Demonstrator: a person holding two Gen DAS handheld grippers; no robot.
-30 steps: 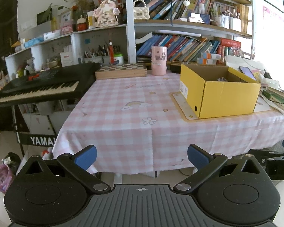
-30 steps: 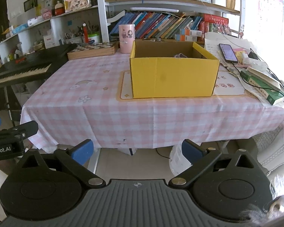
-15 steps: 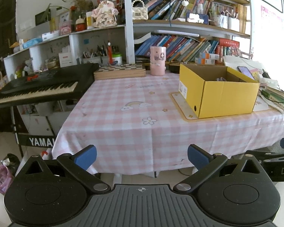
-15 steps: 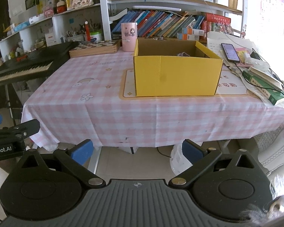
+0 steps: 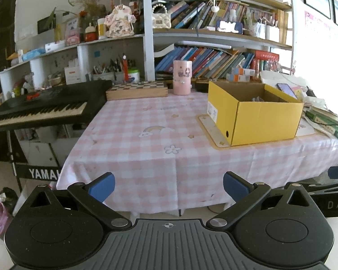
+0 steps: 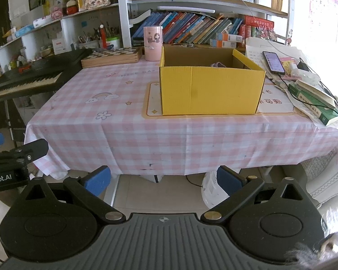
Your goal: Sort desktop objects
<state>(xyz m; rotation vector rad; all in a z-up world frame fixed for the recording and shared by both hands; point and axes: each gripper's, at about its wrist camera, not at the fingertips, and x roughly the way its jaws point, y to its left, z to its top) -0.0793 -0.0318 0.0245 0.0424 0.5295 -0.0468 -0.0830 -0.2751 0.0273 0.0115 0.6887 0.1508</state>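
Now both grippers sit a touch closer to the table than a second ago, since the yellow cardboard box [image 6: 211, 90] and the shelves behind it loom a little larger in both views, though nothing on the tabletop has shifted. The left gripper [image 5: 169, 185] hangs off the table's near edge with its blue pads spread wide and nothing between them; the right gripper [image 6: 164, 180] does the same, jaws apart and empty, over the floor in front of the hanging cloth. The box stands open-topped on a cream placemat [image 6: 152, 103] toward the right half of the pink checked tablecloth [image 5: 135, 139]; its walls are plain yellow, with a white label and a small round hole on the end facing the left camera. Something small and pinkish [image 6: 217, 64] peeks above the rim inside, too hidden to name. Behind the box a pink cylindrical holder [image 6: 152, 43] with cartoon figures stands upright, just beside a wooden chessboard case [image 6: 112, 56] at the table's far edge. Right of the box lie a lit phone [image 6: 273, 62], loose papers and a green book [image 6: 313, 105] with a cable across it. A black Yamaha keyboard [image 5: 40, 108] stands against the table's left side, and crowded bookshelves [image 5: 214, 60] fill the wall behind.
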